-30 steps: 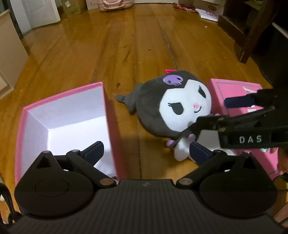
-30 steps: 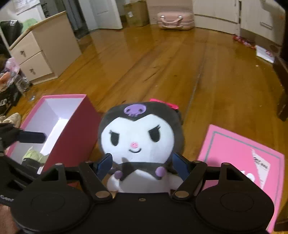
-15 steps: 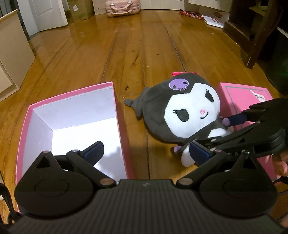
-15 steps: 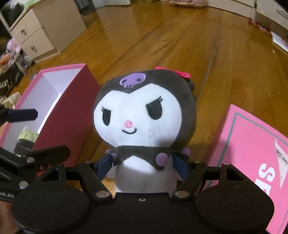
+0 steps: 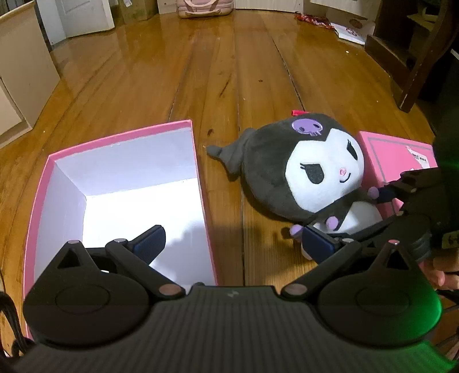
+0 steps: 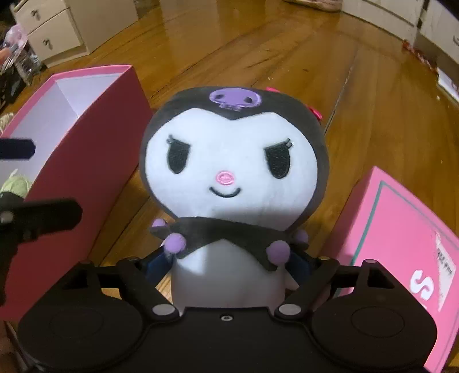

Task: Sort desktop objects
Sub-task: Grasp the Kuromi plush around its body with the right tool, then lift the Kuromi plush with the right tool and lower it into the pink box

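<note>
While the right gripper (image 6: 228,265) closes its two blue-padded fingers (image 6: 156,265) against the white body of the plush toy (image 6: 229,160), the toy's large black-and-white head rises directly ahead of the right wrist camera, face toward the lens, with a purple skull mark on the forehead and a pink bow at one side. Purple pom-poms on its dark collar sit just above the finger pads. Seen from the left wrist view, the plush toy (image 5: 304,169) is tilted, positioned between the open pink box (image 5: 198,160) and the pink lid (image 5: 396,155), with the right gripper (image 5: 347,218) clamped on its lower body; whether it rests on the wooden floor (image 5: 229,71) or is raised clear of it cannot be determined. The left gripper (image 5: 233,239) hangs over the near end of the box, its fingers spread wide with nothing between them: one finger over the white interior, the other outside the box wall, near the toy's foot. The box interior visible from this view is white and bare. In the right wrist view, the open pink box (image 6: 94,137) stands just left of the toy and the pink lid (image 6: 401,229), printed side up, lies to its right. A hand (image 5: 439,269) shows at the right edge of the left view, behind the right gripper. A pale set of drawers (image 6: 54,25) stands at the far left.
</note>
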`<act>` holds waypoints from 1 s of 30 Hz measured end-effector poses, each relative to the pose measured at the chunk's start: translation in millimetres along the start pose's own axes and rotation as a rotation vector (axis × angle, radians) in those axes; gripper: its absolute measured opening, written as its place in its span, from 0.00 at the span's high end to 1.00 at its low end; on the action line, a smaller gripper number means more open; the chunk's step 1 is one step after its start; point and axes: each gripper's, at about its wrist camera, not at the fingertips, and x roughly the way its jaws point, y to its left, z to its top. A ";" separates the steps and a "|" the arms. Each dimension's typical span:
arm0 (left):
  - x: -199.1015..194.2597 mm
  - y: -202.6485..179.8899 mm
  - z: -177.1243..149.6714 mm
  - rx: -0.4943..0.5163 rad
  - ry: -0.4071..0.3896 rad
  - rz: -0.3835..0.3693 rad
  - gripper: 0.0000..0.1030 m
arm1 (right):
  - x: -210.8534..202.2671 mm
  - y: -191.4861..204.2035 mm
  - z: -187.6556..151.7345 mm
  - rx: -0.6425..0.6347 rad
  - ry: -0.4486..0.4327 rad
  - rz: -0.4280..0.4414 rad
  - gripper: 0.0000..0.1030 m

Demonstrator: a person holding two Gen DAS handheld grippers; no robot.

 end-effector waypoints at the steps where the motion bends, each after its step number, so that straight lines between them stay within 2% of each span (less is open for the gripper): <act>1: 0.3 -0.1 -0.1 0.000 0.001 0.001 0.00 | 0.5 1.3 0.4 -0.004 0.002 -0.004 0.14; 13: -0.4 5.8 2.2 -0.018 0.010 0.014 0.00 | 13.5 5.0 6.4 0.025 0.034 -0.021 0.11; 18: 0.3 2.1 2.6 -0.018 0.014 0.012 0.00 | 26.4 2.0 11.5 0.077 0.058 0.005 0.11; 25: 6.6 0.0 0.6 -0.018 0.034 -0.010 0.00 | 20.3 4.6 14.6 0.159 0.048 -0.022 0.22; 30: 8.4 0.1 -1.2 -0.021 0.040 -0.032 0.00 | 12.3 13.5 13.9 0.149 0.037 -0.061 0.24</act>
